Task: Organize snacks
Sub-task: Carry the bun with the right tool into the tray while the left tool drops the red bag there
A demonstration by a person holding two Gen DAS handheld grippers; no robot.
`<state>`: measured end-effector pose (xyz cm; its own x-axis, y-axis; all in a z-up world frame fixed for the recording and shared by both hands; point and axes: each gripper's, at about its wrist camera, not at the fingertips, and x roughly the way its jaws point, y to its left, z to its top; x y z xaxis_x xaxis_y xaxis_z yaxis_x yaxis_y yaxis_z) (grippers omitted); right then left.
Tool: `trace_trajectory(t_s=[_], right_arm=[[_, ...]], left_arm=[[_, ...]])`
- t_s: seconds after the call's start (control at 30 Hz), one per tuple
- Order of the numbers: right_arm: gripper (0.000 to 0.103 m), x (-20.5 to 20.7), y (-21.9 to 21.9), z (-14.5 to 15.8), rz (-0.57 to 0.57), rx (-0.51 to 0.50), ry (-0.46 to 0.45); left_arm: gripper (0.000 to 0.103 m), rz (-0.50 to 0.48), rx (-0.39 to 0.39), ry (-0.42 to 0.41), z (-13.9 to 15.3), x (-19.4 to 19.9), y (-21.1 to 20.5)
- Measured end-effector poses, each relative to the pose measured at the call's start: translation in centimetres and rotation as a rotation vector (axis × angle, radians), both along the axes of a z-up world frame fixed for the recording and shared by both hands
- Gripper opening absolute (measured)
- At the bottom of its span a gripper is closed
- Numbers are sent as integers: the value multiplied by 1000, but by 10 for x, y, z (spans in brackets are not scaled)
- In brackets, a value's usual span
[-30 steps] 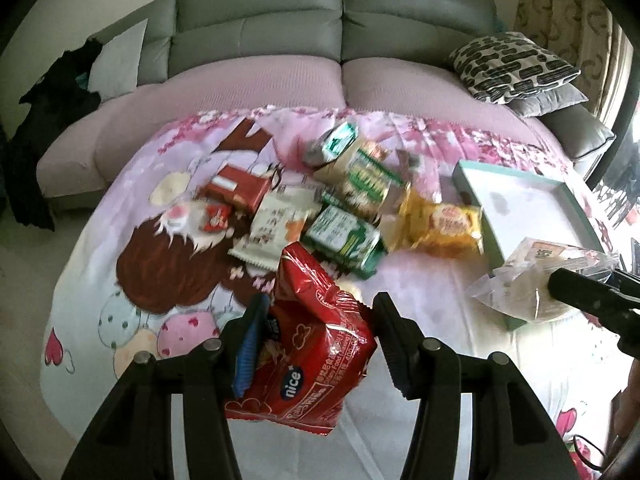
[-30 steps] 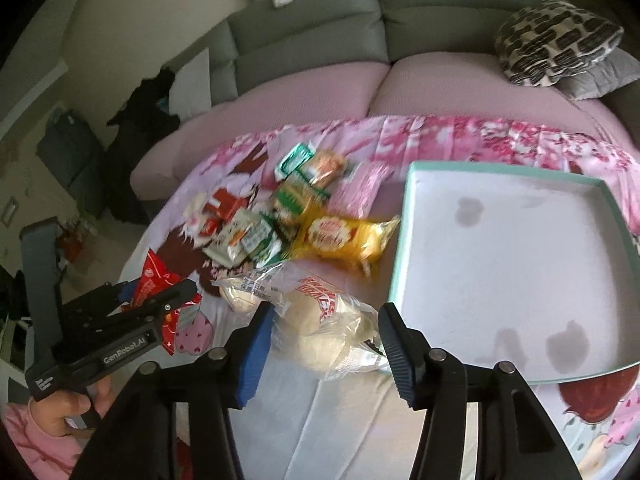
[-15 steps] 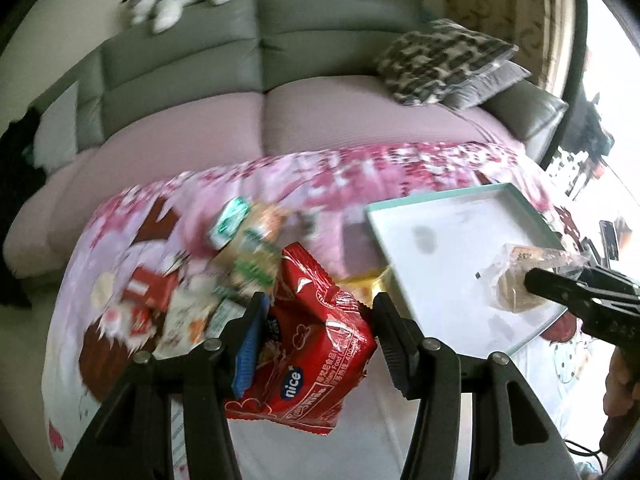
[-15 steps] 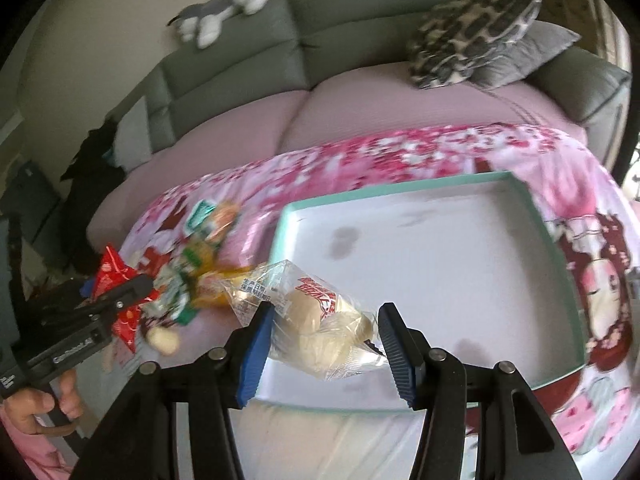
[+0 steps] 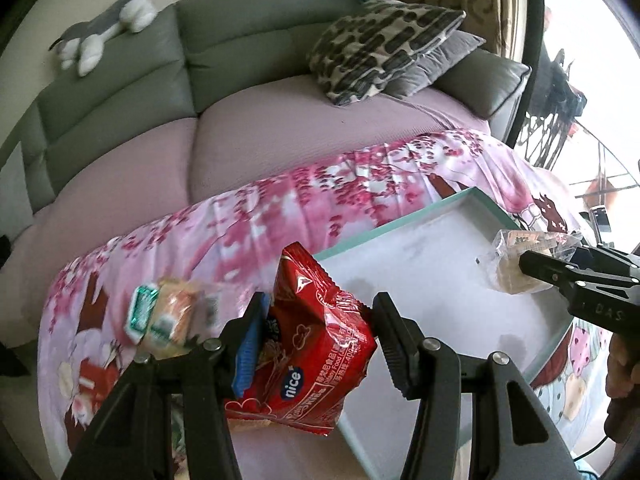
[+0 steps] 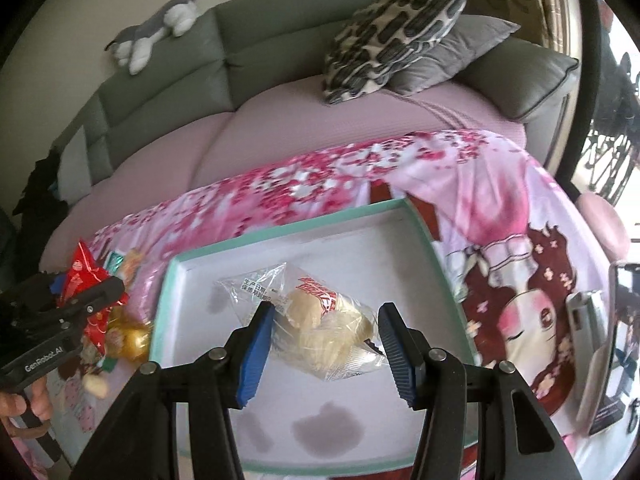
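A red snack bag (image 5: 316,344) sits clamped between the two fingers of the left gripper (image 5: 318,340), its jaws partly closed and pressing the bag's sides; the bag stands upright with its crimped top above the fingertips. It hangs over the near left corner of a shallow white tray (image 5: 420,248) with a teal rim, which lies on a pink flowered blanket (image 5: 280,208). The right gripper (image 6: 326,340) holds a clear-wrapped bun (image 6: 320,320) between its partly closed jaws, above the tray's white floor (image 6: 360,256). Both grippers point steeply downward. More snack packets (image 5: 168,312) lie on the blanket left of the tray. A hand (image 6: 24,400) grips the left gripper's handle.
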<state>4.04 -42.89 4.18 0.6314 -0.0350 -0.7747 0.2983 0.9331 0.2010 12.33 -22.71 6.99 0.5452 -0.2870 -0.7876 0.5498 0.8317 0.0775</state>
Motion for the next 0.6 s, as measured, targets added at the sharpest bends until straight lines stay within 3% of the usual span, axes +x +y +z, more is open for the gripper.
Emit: trace_trajectory(t_s=[0.2,0.6], right_arm=[[56,15,-20,-6,-35,-28,19],[57,35,-34,-16,-51,-62,45]], left_arm=[[55,-22,27,26,-15,15,-31],[56,-10,44,89,-42,41,-55]])
